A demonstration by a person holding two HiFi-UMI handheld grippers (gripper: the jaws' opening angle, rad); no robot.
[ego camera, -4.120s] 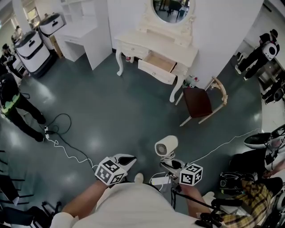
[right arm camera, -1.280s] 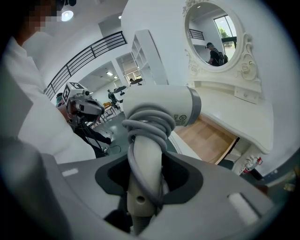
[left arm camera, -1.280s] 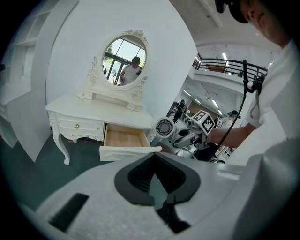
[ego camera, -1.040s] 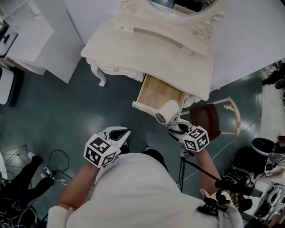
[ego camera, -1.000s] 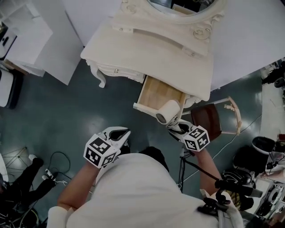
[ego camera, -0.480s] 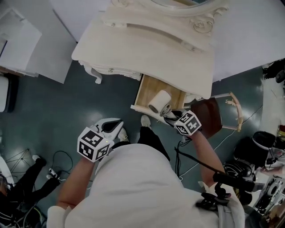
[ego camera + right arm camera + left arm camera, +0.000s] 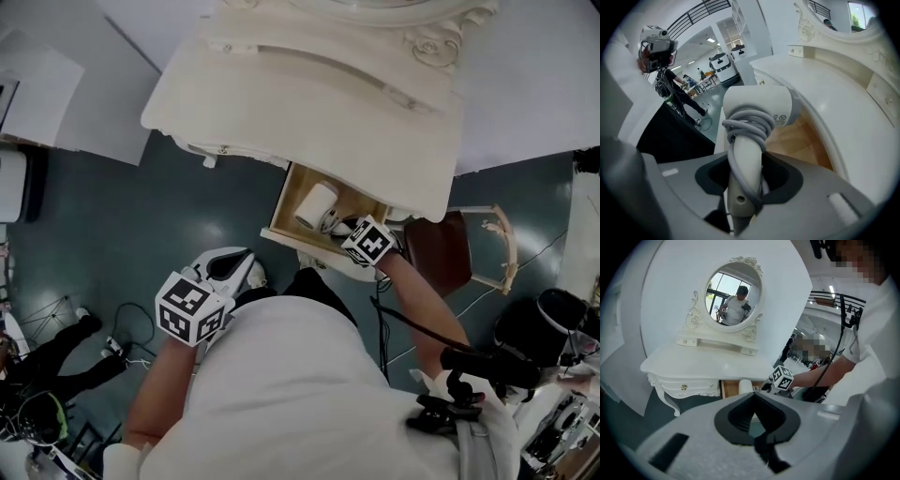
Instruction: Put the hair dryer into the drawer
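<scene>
A white hair dryer (image 7: 316,205), its grey cord wound round the handle, hangs over the wooden bottom of the open drawer (image 7: 281,236) of the cream dressing table (image 7: 309,103). My right gripper (image 7: 336,225) is shut on the dryer's handle (image 7: 743,164), and the barrel (image 7: 759,112) points across the drawer's bare wood (image 7: 797,136). My left gripper (image 7: 230,267) is shut and empty, held back over the floor in front of the table. From it I see the drawer (image 7: 729,387), the dryer (image 7: 746,386) and the right gripper's marker cube (image 7: 782,378).
A dark-seated wooden chair (image 7: 450,253) stands right of the drawer. A round mirror (image 7: 733,298) rises behind the tabletop. Cables (image 7: 131,328) and a person's legs (image 7: 37,366) are on the floor at the left. White cabinets (image 7: 56,94) stand left of the table.
The right gripper has carried the dryer down and forward, from above the drawer's front edge to inside the drawer. The left gripper has drifted forward, still shut.
</scene>
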